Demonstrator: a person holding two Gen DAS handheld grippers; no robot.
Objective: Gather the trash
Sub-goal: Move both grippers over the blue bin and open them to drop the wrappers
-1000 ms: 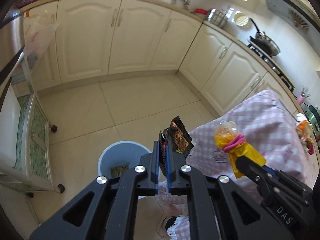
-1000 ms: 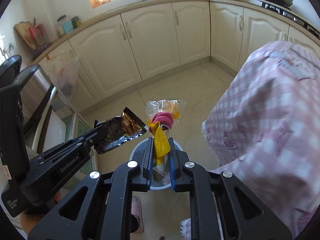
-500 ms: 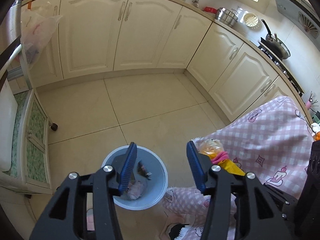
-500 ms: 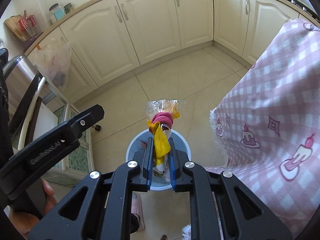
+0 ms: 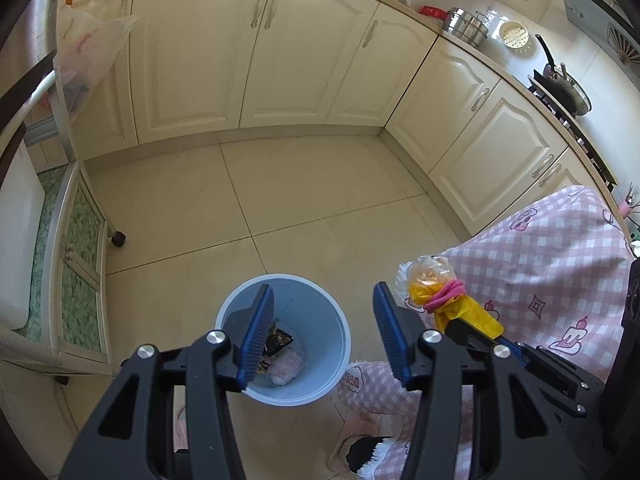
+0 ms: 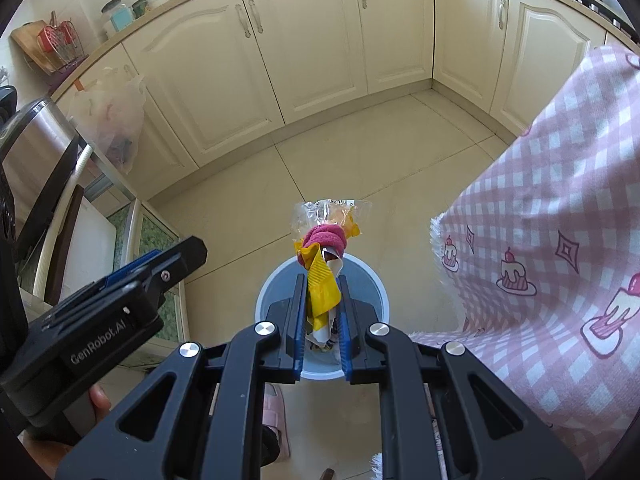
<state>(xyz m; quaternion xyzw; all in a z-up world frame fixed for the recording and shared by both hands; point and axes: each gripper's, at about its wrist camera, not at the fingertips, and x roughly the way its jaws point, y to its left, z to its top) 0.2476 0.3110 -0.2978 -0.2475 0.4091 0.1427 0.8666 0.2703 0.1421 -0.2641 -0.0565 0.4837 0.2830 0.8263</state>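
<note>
Trash bundle [image 6: 322, 276], a yellow wrapper tied up with a pink band and a clear plastic top, sits clenched between the blue pads of my right gripper [image 6: 320, 312], and I see it hanging directly over the blue bin [image 6: 380, 292] on the tiled floor [image 6: 360, 168]. From the left wrist view the same bundle [image 5: 452, 300] shows to the right of my left gripper [image 5: 320, 332], just in front of the pink checked cloth [image 5: 560, 248]. My left gripper has just been opening and its jaws now stand apart with nothing between them, framing the bin [image 5: 320, 320] below. Inside the bin I can make out a dark snack wrapper [image 5: 276, 340] and a crumpled pale wad [image 5: 286, 366] lying on the bottom. Cream cabinets [image 5: 260, 60] run along the far wall, and a plastic bag [image 5: 88, 52] hangs at the left near a wheeled cart [image 5: 80, 240]. In the right wrist view the left gripper [image 6: 160, 268] sits off to the left of the bin
</note>
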